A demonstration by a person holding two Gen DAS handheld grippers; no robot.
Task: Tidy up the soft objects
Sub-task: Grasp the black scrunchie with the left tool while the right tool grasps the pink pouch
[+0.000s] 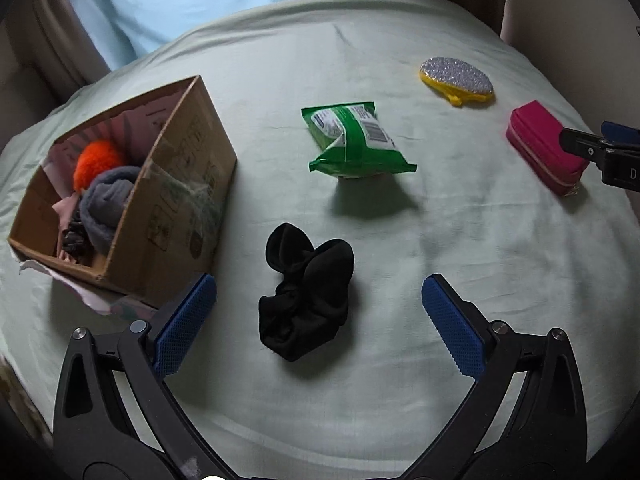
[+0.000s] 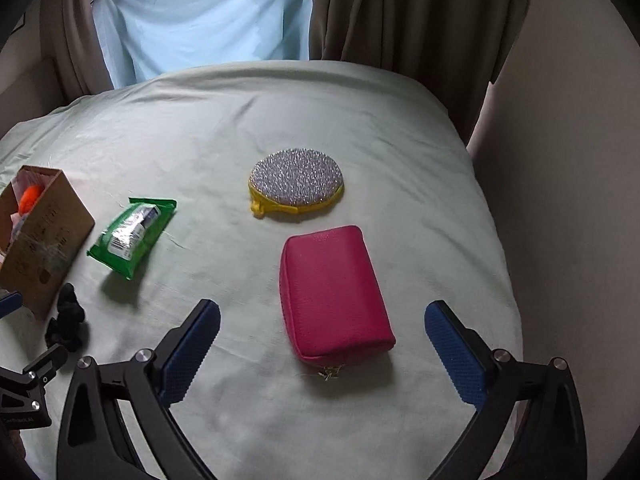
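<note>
We see a bed (image 1: 460, 240) under a pale green sheet, carrying every item, with curtains (image 2: 400, 12) behind its far edge. At its left stands an open cardboard box (image 1: 188, 200), already holding an orange pom-pom (image 1: 98, 160) and a rolled grey cloth (image 1: 108, 208).

The left gripper (image 1: 319, 308) hangs with its blue fingers (image 1: 186, 324) spread wide and clamped on nothing. The right gripper (image 2: 322, 344) is likewise spread wide and empty.

A green wipes packet (image 1: 352, 140) lies mid-bed, beyond the left fingers and well apart from them. A pink zip pouch (image 2: 334, 292) lies directly ahead of the right gripper, its near end reaching between the fingertips, zipper pull toward us. A round glitter pad with yellow rim (image 2: 296, 182) sits just beyond the pouch, apart from it.

The bunched black sock (image 1: 308, 292) lies directly between the left fingers, touching neither, beside the box's near corner. Its long axis runs roughly along the gripper's forward line, so we judge that the fingers would close across its narrow width.

We judge the left hand nearer both sock and box, making the sock its likely next pick. The pouch is aligned the same way for the right hand.
</note>
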